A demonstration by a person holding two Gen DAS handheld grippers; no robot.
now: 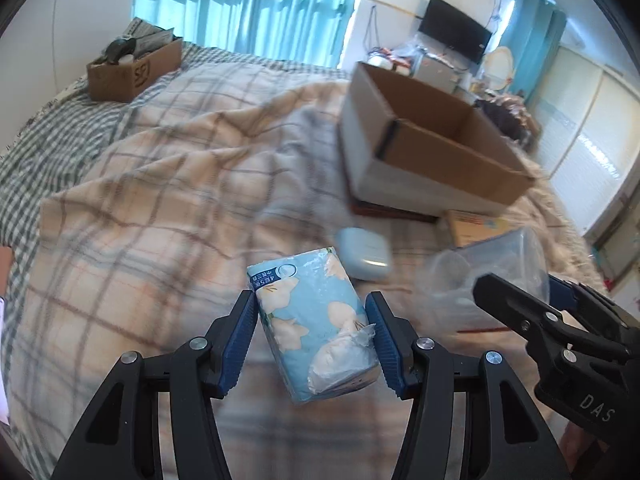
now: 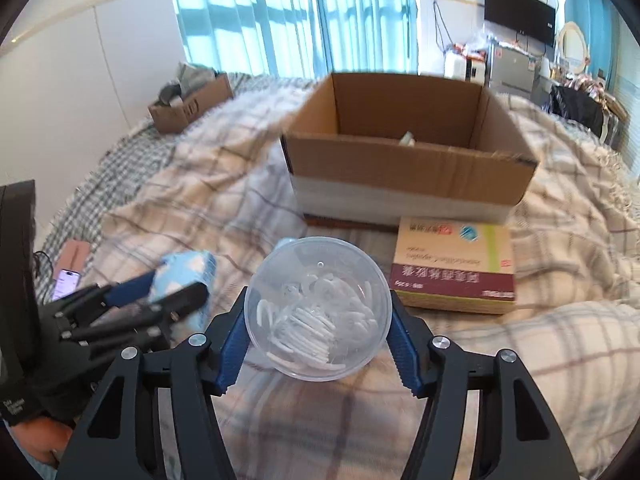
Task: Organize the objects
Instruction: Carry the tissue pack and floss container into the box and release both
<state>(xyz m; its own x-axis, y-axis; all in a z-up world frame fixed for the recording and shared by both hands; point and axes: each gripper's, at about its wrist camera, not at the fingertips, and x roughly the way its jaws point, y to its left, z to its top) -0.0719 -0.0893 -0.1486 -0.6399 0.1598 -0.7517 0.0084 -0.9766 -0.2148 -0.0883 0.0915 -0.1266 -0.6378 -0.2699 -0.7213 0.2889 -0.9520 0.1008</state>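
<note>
My left gripper (image 1: 312,336) is shut on a light blue tissue pack (image 1: 314,324) with cream flower print, held above the bed; the pack also shows in the right wrist view (image 2: 188,276). My right gripper (image 2: 318,328) is shut on a clear round plastic container (image 2: 318,306) holding white curved pieces; the container shows at the right in the left wrist view (image 1: 488,276). An open cardboard box (image 2: 404,172) stands on the bed ahead of both grippers, with a small white item (image 2: 408,139) inside.
A medicine box (image 2: 454,266) lies in front of the cardboard box. A pale blue case (image 1: 364,253) lies on the plaid blanket (image 1: 160,200). A second cardboard box (image 1: 132,68) with clutter stands far left. A phone (image 2: 66,284) lies at the left.
</note>
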